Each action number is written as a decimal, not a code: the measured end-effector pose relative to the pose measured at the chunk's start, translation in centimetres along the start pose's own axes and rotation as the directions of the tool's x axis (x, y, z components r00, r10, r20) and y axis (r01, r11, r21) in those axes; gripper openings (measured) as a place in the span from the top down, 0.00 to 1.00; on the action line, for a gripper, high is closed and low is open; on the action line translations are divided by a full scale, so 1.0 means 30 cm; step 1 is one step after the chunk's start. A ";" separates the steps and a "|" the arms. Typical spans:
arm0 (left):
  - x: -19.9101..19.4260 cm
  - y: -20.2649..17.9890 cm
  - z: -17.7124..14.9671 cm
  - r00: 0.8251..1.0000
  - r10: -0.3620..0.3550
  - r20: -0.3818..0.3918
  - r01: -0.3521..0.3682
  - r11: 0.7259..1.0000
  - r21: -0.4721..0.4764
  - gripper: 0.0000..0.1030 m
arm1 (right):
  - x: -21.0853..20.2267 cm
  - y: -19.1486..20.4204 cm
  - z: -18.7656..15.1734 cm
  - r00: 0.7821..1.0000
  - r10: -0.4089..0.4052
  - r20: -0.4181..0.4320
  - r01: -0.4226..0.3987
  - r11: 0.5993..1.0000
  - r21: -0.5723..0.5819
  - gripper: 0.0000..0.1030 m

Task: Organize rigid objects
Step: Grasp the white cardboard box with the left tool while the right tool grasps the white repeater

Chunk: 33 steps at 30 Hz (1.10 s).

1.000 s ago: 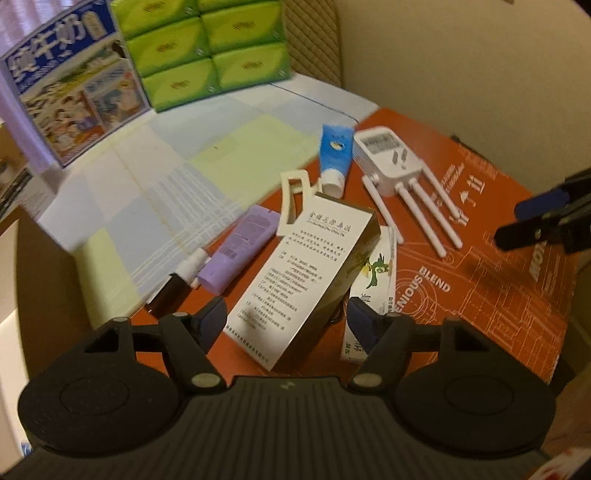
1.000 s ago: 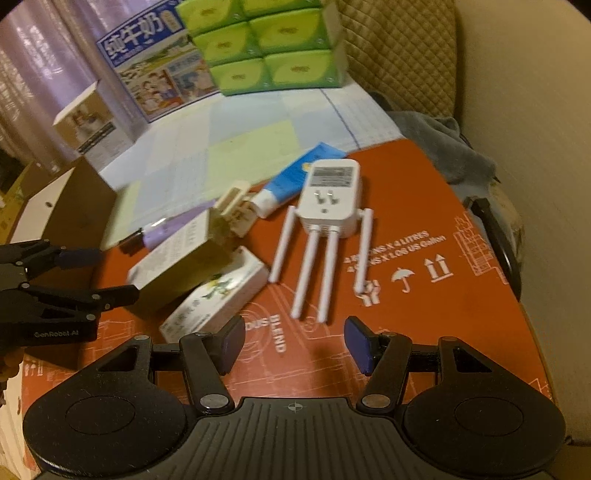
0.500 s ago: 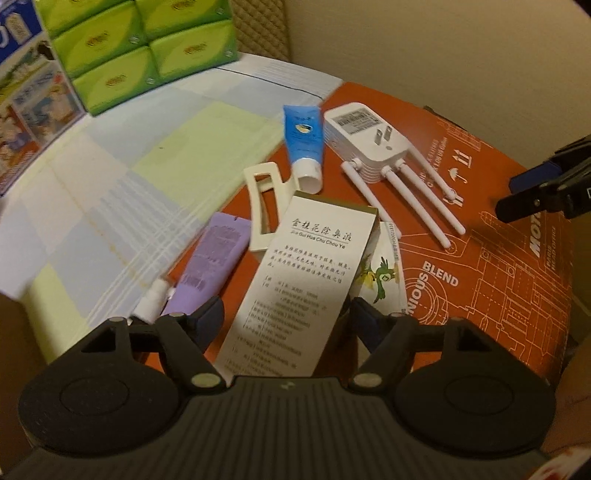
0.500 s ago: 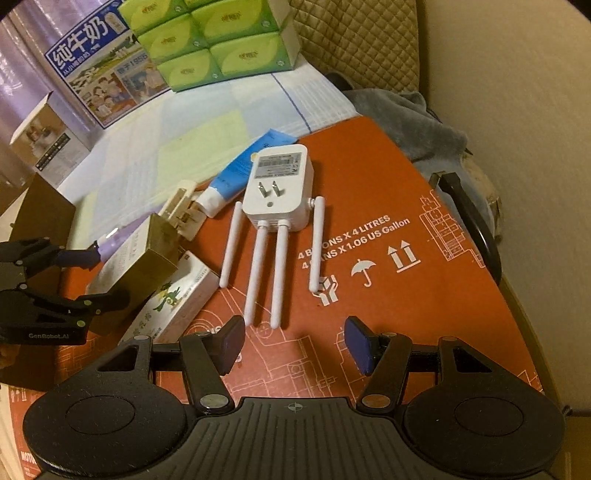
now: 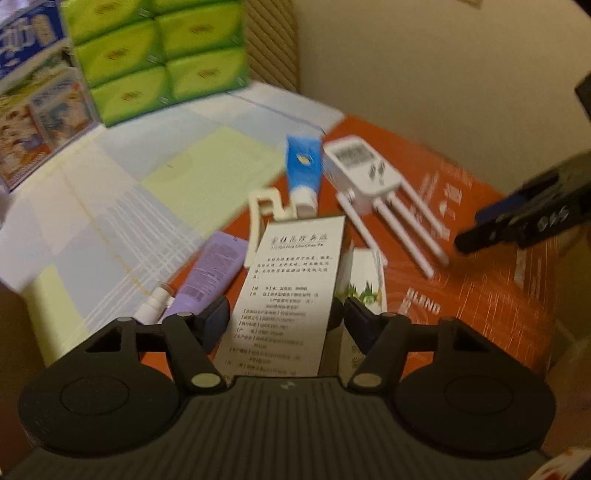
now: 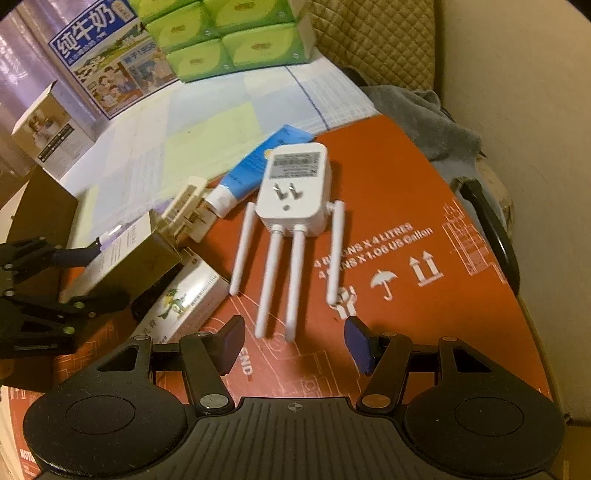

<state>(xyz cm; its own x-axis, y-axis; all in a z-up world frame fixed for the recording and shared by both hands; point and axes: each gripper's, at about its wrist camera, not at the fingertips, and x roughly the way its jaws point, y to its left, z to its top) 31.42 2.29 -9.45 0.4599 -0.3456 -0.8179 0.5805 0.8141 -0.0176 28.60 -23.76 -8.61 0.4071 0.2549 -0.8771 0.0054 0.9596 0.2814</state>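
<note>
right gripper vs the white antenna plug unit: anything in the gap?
Nothing. In the right wrist view only bare orange cardboard shows between the open right gripper and the antenna tips of the white plug-in Wi-Fi extender.

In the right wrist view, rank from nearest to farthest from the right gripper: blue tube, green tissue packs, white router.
1. White router, straight ahead of the right gripper.
2. Blue tube, just behind it, leftward.
3. Green tissue packs, far back.

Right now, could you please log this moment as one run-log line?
left tool: closing around gold box, contact unclear | right tool: open, empty, above extender antennas | surface: orange carton
</note>
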 end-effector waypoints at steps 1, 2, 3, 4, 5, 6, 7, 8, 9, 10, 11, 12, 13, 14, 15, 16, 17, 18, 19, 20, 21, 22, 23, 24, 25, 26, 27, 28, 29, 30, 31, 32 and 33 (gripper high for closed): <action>-0.015 -0.002 -0.002 1.000 0.009 0.013 -0.009 1.000 -0.017 0.38 | 0.003 0.004 0.005 1.000 0.005 0.002 -0.005 1.000 -0.006 0.45; -0.028 -0.004 -0.004 1.000 0.020 0.024 -0.019 0.999 -0.034 0.38 | 0.005 0.009 0.009 1.000 0.010 0.005 -0.010 1.000 -0.013 0.45; -0.043 -0.004 -0.007 0.999 0.035 0.035 -0.033 0.998 -0.055 0.39 | 0.010 0.013 0.014 1.000 0.013 0.005 -0.013 1.000 -0.019 0.45; -0.056 -0.003 -0.011 0.998 0.050 0.047 -0.046 0.996 -0.077 0.39 | 0.014 0.017 0.020 1.000 0.015 0.007 -0.015 1.000 -0.025 0.45; -0.068 0.000 -0.016 0.996 0.064 0.057 -0.058 0.993 -0.101 0.39 | 0.017 0.021 0.026 1.000 0.019 0.010 -0.019 0.999 -0.033 0.45; -0.077 0.002 -0.021 0.995 0.086 0.060 -0.078 0.989 -0.123 0.40 | 0.020 0.025 0.033 1.000 0.021 0.013 -0.020 0.999 -0.041 0.45; -0.084 0.005 -0.025 0.992 0.106 0.063 -0.096 0.985 -0.144 0.81 | 0.024 0.027 0.039 1.000 0.021 0.015 -0.020 0.999 -0.048 0.45; -0.094 0.012 -0.030 0.991 0.114 0.072 -0.101 0.981 -0.168 1.00 | 0.027 0.031 0.047 1.000 0.022 0.020 -0.021 0.998 -0.057 0.45; -0.100 0.027 -0.034 0.990 0.125 0.059 -0.109 0.970 -0.217 0.99 | 0.030 0.033 0.055 0.999 0.024 0.023 -0.023 0.998 -0.065 0.45; -0.103 0.039 -0.041 0.989 0.141 0.043 -0.126 0.958 -0.259 0.99 | 0.034 0.033 0.064 0.999 0.026 0.026 -0.024 0.997 -0.071 0.45; -0.104 0.037 -0.050 0.985 0.167 0.031 -0.153 0.952 -0.267 0.99 | 0.038 0.034 0.073 0.999 0.027 0.029 -0.024 0.997 -0.076 0.45; -0.104 0.031 -0.058 0.982 0.186 0.015 -0.175 0.948 -0.265 0.94 | 0.042 0.035 0.082 0.999 0.029 0.030 -0.026 0.997 -0.079 0.45; -0.103 0.026 -0.070 0.981 0.194 -0.007 -0.189 0.945 -0.267 0.84 | 0.045 0.036 0.091 0.999 0.031 0.031 -0.029 0.996 -0.083 0.45; -0.103 0.021 -0.082 0.983 0.184 -0.021 -0.183 0.944 -0.275 0.79 | 0.048 0.037 0.098 0.999 0.034 0.032 -0.031 0.996 -0.086 0.45; -0.106 0.015 -0.094 0.985 0.174 -0.025 -0.173 0.942 -0.286 0.69 | 0.051 0.037 0.103 0.999 0.036 0.033 -0.033 0.995 -0.091 0.45; -0.115 0.012 -0.106 0.986 0.164 -0.029 -0.165 0.940 -0.298 0.63 | 0.055 0.038 0.107 0.999 0.038 0.032 -0.035 0.995 -0.096 0.45; -0.123 0.013 -0.116 0.986 0.162 -0.038 -0.165 0.936 -0.311 0.60 | 0.059 0.038 0.110 0.999 0.039 0.029 -0.036 0.994 -0.100 0.45; -0.133 0.017 -0.132 0.984 0.171 -0.047 -0.177 0.929 -0.324 0.56 | 0.061 0.038 0.113 0.999 0.041 0.027 -0.038 0.994 -0.103 0.45; -0.142 0.022 -0.146 0.980 0.186 -0.062 -0.196 0.920 -0.338 0.53 | 0.064 0.038 0.114 0.999 0.043 0.023 -0.041 0.994 -0.105 0.45; -0.148 0.027 -0.157 0.977 0.200 -0.080 -0.215 0.912 -0.350 0.52 | 0.067 0.038 0.115 0.999 0.046 0.018 -0.044 0.993 -0.107 0.45; -0.157 0.030 -0.170 0.974 0.207 -0.091 -0.226 0.906 -0.359 0.51 | 0.071 0.038 0.114 0.999 0.048 0.013 -0.046 0.993 -0.109 0.45; -0.161 0.029 -0.182 0.972 0.212 -0.099 -0.233 0.902 -0.364 0.46 | 0.076 0.038 0.113 0.999 0.049 0.008 -0.048 0.992 -0.112 0.45; -0.162 0.028 -0.192 0.970 0.216 -0.111 -0.242 0.899 -0.364 0.42 | 0.080 0.038 0.112 0.999 0.051 0.003 -0.050 0.992 -0.115 0.45; -0.156 0.024 -0.201 0.966 0.223 -0.130 -0.255 0.899 -0.355 0.37 | 0.084 0.040 0.110 0.999 0.051 -0.002 -0.051 0.992 -0.118 0.45; -0.150 0.020 -0.207 0.963 0.227 -0.141 -0.263 0.901 -0.344 0.37 | 0.089 0.042 0.109 0.999 0.051 -0.007 -0.051 0.992 -0.119 0.45; -0.143 0.017 -0.212 0.961 0.229 -0.153 -0.268 0.904 -0.333 0.37 | 0.093 0.043 0.108 0.999 0.052 -0.012 -0.053 0.991 -0.120 0.45; -0.131 0.012 -0.214 0.959 0.228 -0.166 -0.271 0.907 -0.323 0.37 | 0.097 0.045 0.108 0.998 0.053 -0.016 -0.055 0.991 -0.122 0.45; -0.119 0.010 -0.218 0.957 0.228 -0.180 -0.276 0.908 -0.315 0.37 | 0.099 0.047 0.108 0.998 0.054 -0.019 -0.056 0.991 -0.124 0.45; -0.107 0.009 -0.220 0.953 0.233 -0.194 -0.285 0.909 -0.306 0.37 | 0.099 0.050 0.108 0.998 0.055 -0.020 -0.057 0.990 -0.128 0.45; -0.094 0.010 -0.222 0.949 0.238 -0.205 -0.292 0.908 -0.299 0.37 | 0.098 0.053 0.108 0.998 0.058 -0.019 -0.060 0.989 -0.133 0.45; -0.082 0.012 -0.226 0.947 0.238 -0.217 -0.296 0.908 -0.296 0.37 | 0.097 0.055 0.107 0.998 0.060 -0.019 -0.062 0.989 -0.136 0.45; -0.070 0.016 -0.229 0.945 0.237 -0.226 -0.298 0.908 -0.294 0.37 | 0.097 0.055 0.107 0.998 0.061 -0.018 -0.063 0.988 -0.139 0.45; -0.057 0.019 -0.232 0.943 0.235 -0.235 -0.300 0.907 -0.294 0.38 | 0.097 0.056 0.106 0.998 0.063 -0.018 -0.065 0.988 -0.140 0.45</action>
<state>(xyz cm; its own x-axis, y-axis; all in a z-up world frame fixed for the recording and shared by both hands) 26.27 6.59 -12.07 0.4119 -0.0248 -0.9109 0.1911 0.9797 0.0598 32.71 -21.78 -9.45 0.3899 0.3170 -0.8646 -0.1491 0.9482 0.2804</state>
